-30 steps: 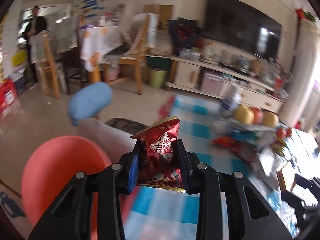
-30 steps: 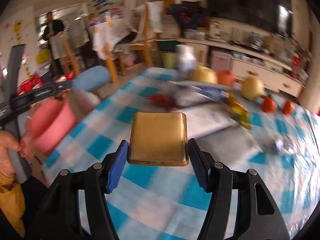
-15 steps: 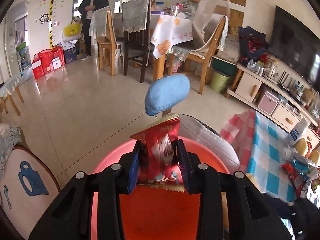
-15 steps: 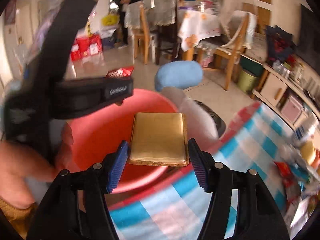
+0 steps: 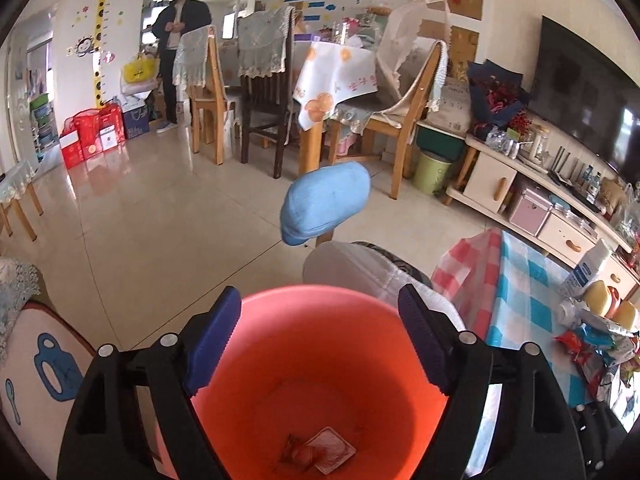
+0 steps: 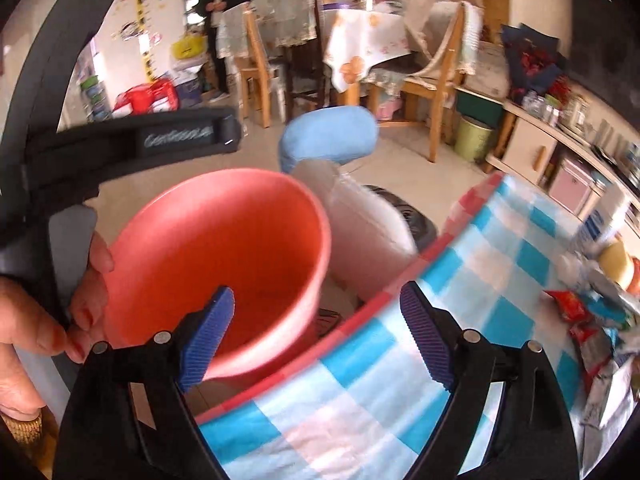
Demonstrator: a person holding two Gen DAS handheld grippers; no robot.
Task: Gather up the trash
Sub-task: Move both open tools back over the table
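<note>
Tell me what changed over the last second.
Both grippers swung from the checked table to the red bin and have just been opening: left gripper dropped its red wrapper; right gripper lost its gold packet. Fruit and wrappers stay on the table.

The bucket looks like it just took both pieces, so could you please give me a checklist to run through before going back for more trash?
1. Left tongs empty: ok; jaws have just opened, nothing between them.
2. Right tongs empty: ok; jaws have just opened, nothing between them.
3. Trash inside the bucket: ok; wrappers lie at its bottom.
4. Gold packet landed in the bucket: cannot tell; the right view does not show the bottom.
5. More trash left on the table: ok; wrappers lie at its far right.
6. Bucket upright beside the table: ok.
</note>
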